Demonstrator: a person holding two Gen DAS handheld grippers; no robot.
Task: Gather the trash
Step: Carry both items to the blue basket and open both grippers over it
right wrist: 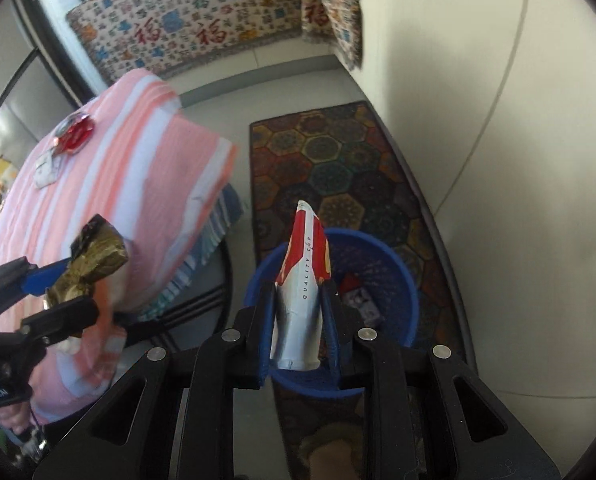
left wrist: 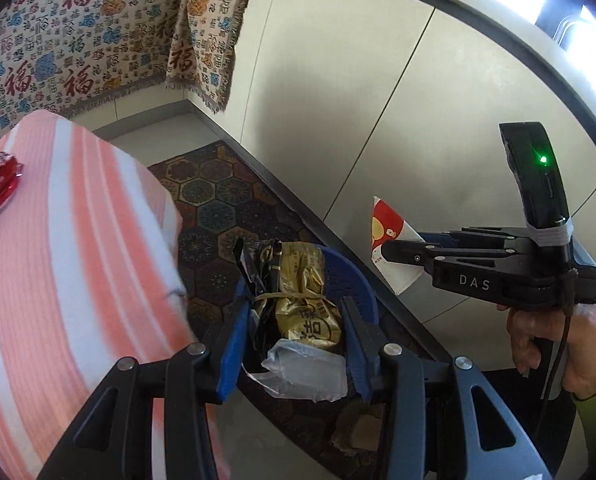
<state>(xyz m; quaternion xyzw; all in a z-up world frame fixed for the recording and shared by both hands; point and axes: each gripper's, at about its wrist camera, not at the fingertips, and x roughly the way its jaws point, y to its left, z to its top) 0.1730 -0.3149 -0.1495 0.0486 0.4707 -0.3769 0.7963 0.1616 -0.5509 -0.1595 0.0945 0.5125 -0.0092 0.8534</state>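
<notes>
Off to the left of both sets of fingers, the striped table (right wrist: 138,184) has a red crumpled wrapper (right wrist: 74,134) and a small white scrap (right wrist: 46,170) lying on its cloth, so by my reckoning the collecting is only part done. Below and just ahead of the fingers stands the blue bin (right wrist: 402,280), with a little rubbish showing at its bottom. The right gripper (right wrist: 300,320) is clamped on a flattened paper cup (right wrist: 302,280), which hangs right over the bin's mouth and looks ready to drop. The left gripper (left wrist: 294,332) grips a gold and black bag (left wrist: 298,292) with clear plastic bunched beneath it, also above the bin. Both pieces are yet to be let go.
</notes>
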